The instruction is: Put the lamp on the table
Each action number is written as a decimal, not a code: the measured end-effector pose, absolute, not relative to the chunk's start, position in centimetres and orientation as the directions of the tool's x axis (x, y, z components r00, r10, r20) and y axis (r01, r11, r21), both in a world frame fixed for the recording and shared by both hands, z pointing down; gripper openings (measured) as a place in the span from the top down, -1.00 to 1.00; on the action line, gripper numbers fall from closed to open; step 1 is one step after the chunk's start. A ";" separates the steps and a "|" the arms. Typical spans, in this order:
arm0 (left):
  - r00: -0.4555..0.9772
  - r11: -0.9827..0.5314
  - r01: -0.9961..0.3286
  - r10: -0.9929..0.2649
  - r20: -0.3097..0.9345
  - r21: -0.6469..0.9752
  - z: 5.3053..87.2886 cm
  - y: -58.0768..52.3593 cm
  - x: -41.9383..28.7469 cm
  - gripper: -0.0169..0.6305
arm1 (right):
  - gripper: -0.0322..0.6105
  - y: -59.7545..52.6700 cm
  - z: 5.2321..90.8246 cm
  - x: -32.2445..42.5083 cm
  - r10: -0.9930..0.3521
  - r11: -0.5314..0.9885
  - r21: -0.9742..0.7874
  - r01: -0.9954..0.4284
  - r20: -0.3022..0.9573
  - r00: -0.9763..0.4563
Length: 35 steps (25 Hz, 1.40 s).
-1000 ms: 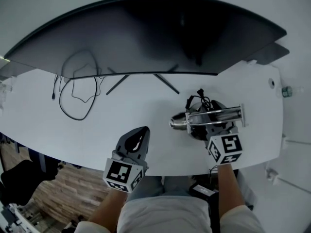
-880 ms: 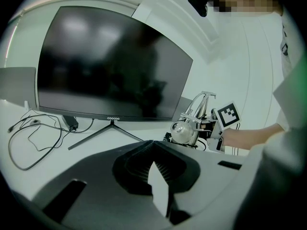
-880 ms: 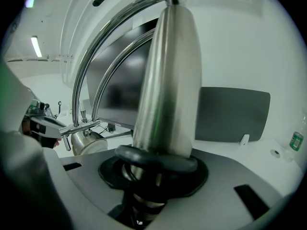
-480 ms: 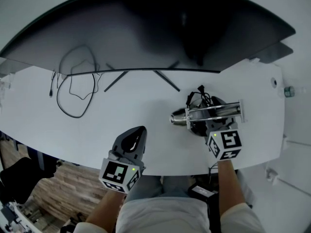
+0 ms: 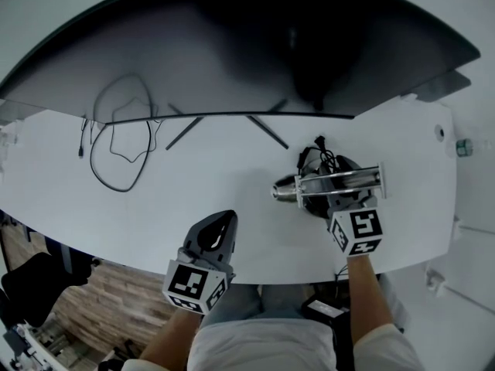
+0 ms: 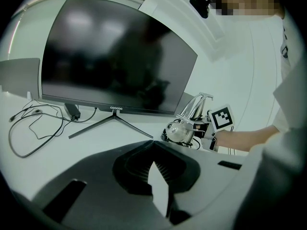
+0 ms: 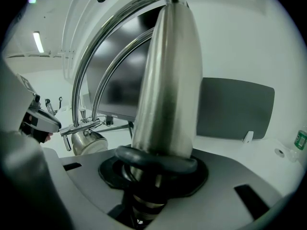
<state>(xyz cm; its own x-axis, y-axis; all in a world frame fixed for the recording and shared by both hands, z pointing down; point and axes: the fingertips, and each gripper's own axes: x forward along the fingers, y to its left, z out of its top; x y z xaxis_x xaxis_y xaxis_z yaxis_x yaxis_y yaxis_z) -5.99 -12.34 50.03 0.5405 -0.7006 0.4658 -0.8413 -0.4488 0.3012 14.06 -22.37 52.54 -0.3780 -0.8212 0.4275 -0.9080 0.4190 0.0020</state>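
The right gripper [image 5: 334, 201] clamps its fingers on the stem of the lamp [image 5: 329, 181], over the right side of the table [image 5: 216, 176]. The lamp is polished metal: probably heavy, stiff and slippery, so best to hold it low on the stem. The left gripper [image 5: 215, 236] fingers are together, empty.

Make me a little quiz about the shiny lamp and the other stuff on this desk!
1. What is the right gripper clamped on? A the lamp, B a cup, C a book.
2. True or false: nothing sits between the left gripper's closed jaws.
3. Fill in: in the head view, the looped black cable lies on the table to the ___ of the monitor stand.
Key: 1 A; 2 true; 3 left.
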 end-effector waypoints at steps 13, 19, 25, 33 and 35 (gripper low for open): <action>0.535 -0.439 -0.845 -0.704 0.467 0.305 50.4 -12.7 -6.2 0.94 | 0.39 -22.2 53.5 13.7 -0.822 0.416 0.027 -0.909 0.438 -0.363; 0.534 -0.436 -0.846 -0.703 0.470 0.308 50.7 -12.5 -6.1 0.94 | 0.38 -21.8 53.7 13.1 -0.826 0.426 0.068 -0.902 0.436 -0.357; 0.534 -0.435 -0.845 -0.709 0.460 0.309 50.3 -12.4 -6.0 0.94 | 0.38 -21.5 53.8 13.0 -0.833 0.417 0.090 -0.904 0.435 -0.341; 0.529 -0.427 -0.848 -0.711 0.463 0.313 50.9 -11.8 -6.3 0.94 | 0.37 -21.2 53.8 12.7 -0.850 0.405 0.115 -0.907 0.414 -0.327; 0.528 -0.426 -0.849 -0.710 0.466 0.313 50.8 -11.8 -6.3 0.94 | 0.37 -21.2 53.7 12.8 -0.854 0.402 0.118 -0.908 0.406 -0.325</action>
<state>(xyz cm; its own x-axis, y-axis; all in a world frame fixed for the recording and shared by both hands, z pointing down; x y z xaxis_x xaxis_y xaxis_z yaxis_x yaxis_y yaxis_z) -6.27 -11.77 50.80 0.5279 -0.7104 0.4655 -0.8490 -0.4259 0.3128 12.78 -21.16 53.73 -0.3249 -0.8540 0.4064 -0.9082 0.4016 0.1178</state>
